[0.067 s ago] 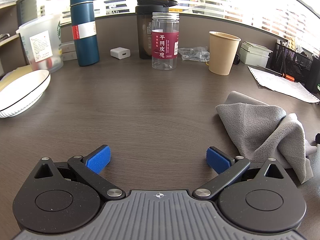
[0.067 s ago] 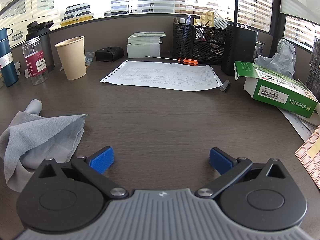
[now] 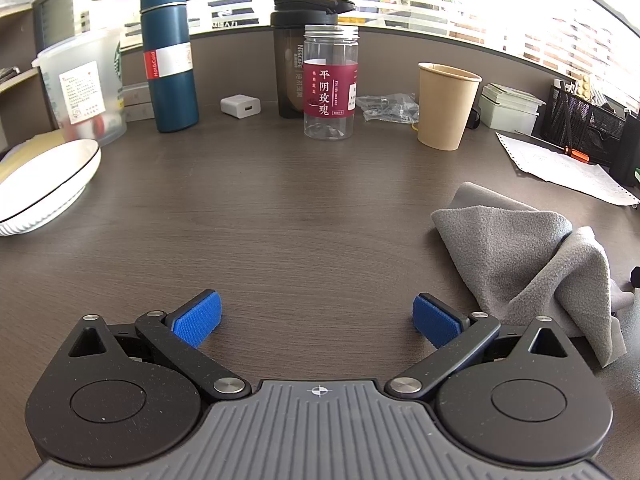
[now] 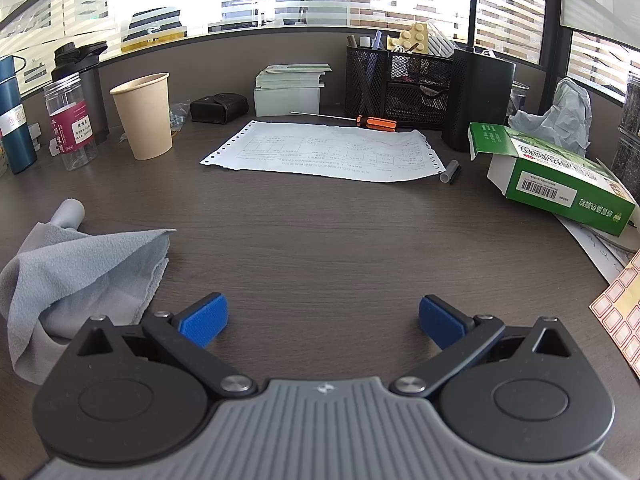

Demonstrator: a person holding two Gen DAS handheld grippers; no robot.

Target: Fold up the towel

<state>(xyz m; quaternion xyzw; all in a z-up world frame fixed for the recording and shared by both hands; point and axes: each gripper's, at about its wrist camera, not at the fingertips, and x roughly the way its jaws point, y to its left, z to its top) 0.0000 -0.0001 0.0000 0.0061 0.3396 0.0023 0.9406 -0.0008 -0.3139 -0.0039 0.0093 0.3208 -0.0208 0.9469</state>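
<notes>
Towel unfolded, both tools clear of it.
We see the crumpled grey fleece towel (image 3: 520, 256) lying in a heap on the dark wood-grain worktop (image 3: 280, 220), right of the left tool (image 3: 316, 318) and left of the right tool (image 4: 323, 320). Both tools have blue pads spread wide apart, nothing between them. A tan paper cup (image 3: 446, 106) stands well behind the towel.
</notes>
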